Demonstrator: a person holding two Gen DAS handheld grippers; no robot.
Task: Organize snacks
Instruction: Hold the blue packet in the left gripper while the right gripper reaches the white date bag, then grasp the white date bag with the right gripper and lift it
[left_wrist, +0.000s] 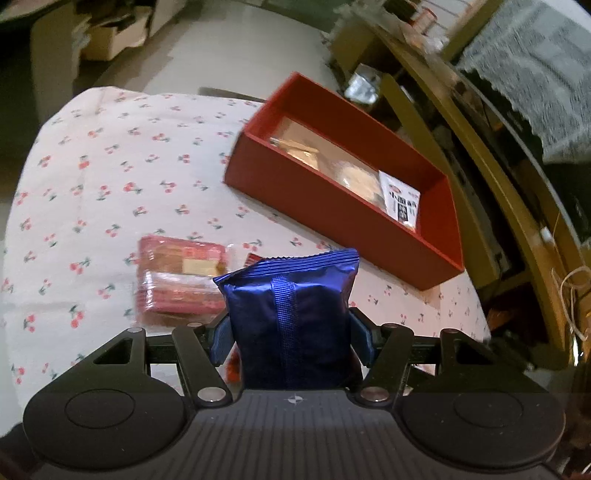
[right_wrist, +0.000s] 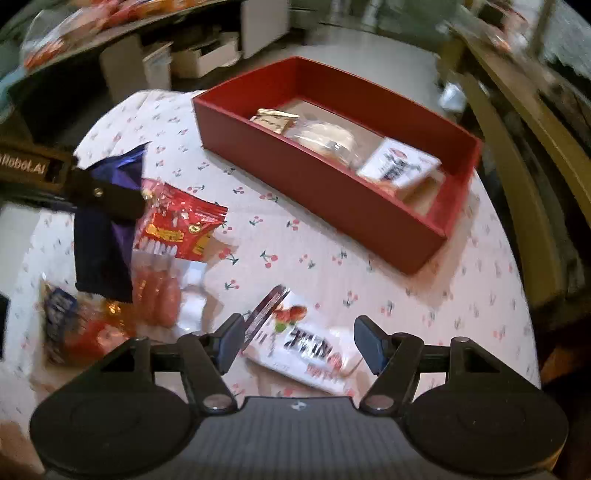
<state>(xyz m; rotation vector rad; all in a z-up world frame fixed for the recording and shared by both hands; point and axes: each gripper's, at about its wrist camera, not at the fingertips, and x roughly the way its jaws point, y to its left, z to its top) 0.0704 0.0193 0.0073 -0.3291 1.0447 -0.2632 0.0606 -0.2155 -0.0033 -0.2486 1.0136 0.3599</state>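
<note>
My left gripper (left_wrist: 291, 332) is shut on a shiny blue snack packet (left_wrist: 291, 306) and holds it above the cherry-print tablecloth. The red box (left_wrist: 369, 221) lies ahead to the right with several snacks inside, including a white packet (left_wrist: 402, 201). In the right wrist view the left gripper (right_wrist: 107, 195) with the blue packet (right_wrist: 103, 236) hangs at the left. My right gripper (right_wrist: 301, 341) is open above a white strawberry-print packet (right_wrist: 306, 350) lying on the cloth. The red box (right_wrist: 332, 192) is beyond it, holding a white packet (right_wrist: 399, 166) and clear-wrapped snacks (right_wrist: 325, 138).
A pink wafer pack (left_wrist: 177, 280) lies on the cloth left of the blue packet. A red sweets bag (right_wrist: 181, 225), a sausage pack (right_wrist: 159, 295) and a blue-orange bag (right_wrist: 70, 321) lie at the left. A wooden chair (right_wrist: 517, 166) stands right of the round table.
</note>
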